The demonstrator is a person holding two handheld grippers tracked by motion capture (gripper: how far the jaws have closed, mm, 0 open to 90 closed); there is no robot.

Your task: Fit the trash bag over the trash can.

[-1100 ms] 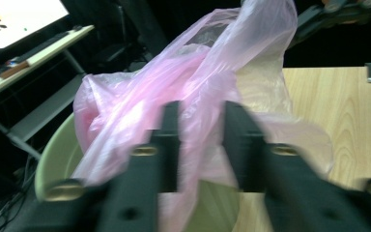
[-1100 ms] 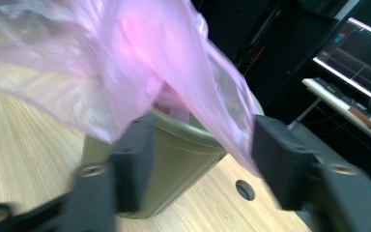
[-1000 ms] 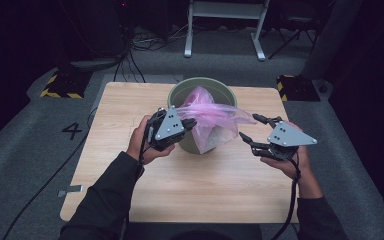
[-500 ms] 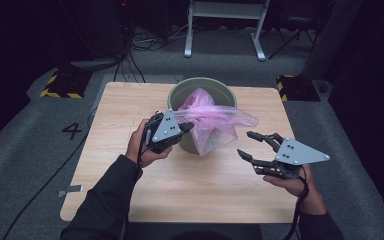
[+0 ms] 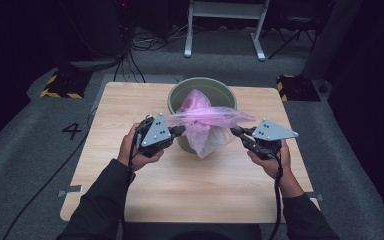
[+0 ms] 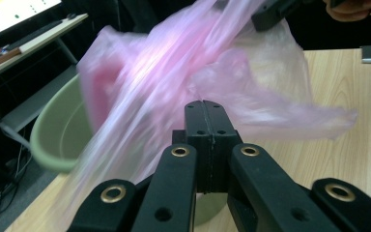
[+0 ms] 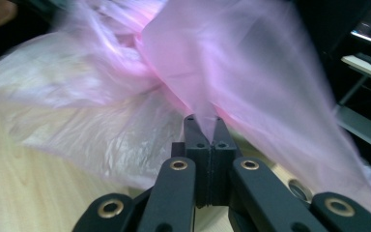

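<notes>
You have both grippers clamped on the thin translucent pink plastic bag: the left gripper has its jaws pressed together on film at one side, and the right gripper pinches the opposite edge, so the mouth is stretched between them. The bag sits partly in the round sage-green plastic bin and spills over its near rim; seating it around the rim looks undone. The light wooden table around you is otherwise bare, so nothing blocks you.
</notes>
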